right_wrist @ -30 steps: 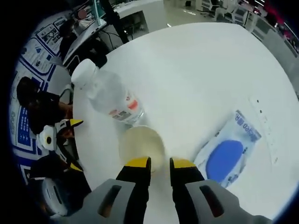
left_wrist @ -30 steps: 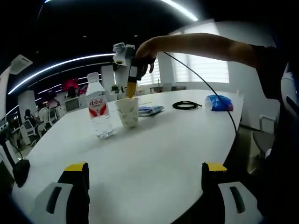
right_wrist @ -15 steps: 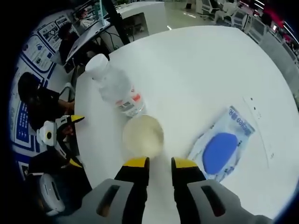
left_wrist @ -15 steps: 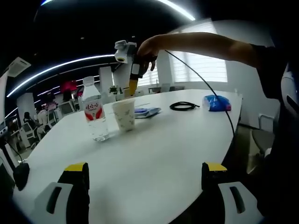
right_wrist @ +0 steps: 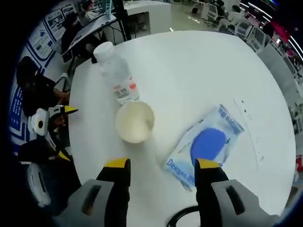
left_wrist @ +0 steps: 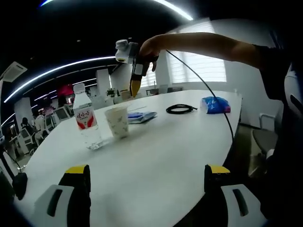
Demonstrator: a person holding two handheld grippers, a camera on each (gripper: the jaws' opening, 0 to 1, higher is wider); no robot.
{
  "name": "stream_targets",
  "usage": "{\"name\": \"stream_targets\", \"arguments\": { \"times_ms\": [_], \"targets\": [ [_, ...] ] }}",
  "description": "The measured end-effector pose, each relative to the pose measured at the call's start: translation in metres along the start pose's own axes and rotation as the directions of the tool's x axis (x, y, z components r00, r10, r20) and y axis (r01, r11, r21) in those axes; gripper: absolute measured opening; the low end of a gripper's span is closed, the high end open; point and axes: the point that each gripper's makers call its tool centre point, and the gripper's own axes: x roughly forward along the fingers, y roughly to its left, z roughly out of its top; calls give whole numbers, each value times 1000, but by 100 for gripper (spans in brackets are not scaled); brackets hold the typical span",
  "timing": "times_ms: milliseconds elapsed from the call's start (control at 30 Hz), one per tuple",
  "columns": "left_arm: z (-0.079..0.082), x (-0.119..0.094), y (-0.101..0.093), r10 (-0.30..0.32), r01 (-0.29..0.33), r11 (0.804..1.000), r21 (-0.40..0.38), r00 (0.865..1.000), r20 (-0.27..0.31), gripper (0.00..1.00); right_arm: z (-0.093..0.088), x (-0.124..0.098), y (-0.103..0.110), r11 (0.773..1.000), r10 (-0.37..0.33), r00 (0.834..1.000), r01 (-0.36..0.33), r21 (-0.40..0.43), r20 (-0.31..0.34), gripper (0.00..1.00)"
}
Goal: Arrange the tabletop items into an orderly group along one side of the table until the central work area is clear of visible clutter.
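In the left gripper view, a clear water bottle (left_wrist: 86,123) with a red label is seen upright on the white table (left_wrist: 161,156); a paper cup (left_wrist: 117,121) stands just to its right, near but apart from it; behind the cup a flat blue-and-white packet (left_wrist: 140,116) lies on the table; further right a coiled black cable (left_wrist: 179,109) lies flat, and beyond it a blue bag (left_wrist: 215,104) sits near the table's far edge. The left gripper (left_wrist: 147,172) is held low over the near edge with its jaws wide apart and nothing between them. The right gripper (left_wrist: 135,87) is held by a hand (left_wrist: 151,48) above the cup, clear of it.

In the right gripper view, the left gripper (right_wrist: 52,127) is seen at the left, off the table edge; the bottle (right_wrist: 116,75) and the cup (right_wrist: 135,121) stand side by side from above, the cup open and empty; the packet (right_wrist: 206,146) lies to the right of the cup. The right gripper (right_wrist: 162,168) is seen with its jaws spread apart, holding nothing, above the table.
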Motion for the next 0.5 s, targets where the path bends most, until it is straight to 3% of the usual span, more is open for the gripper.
{"name": "stream_targets", "arguments": {
  "times_ms": [333, 500],
  "targets": [
    [6, 6, -10, -21, 21, 1000, 20, 1000, -1, 100, -16, -1, -10, 999, -34, 999, 34, -12, 0, 69],
    [11, 12, -19, -51, 51, 998, 34, 999, -4, 95, -27, -5, -15, 998, -56, 998, 56, -30, 3, 79]
  ]
}}
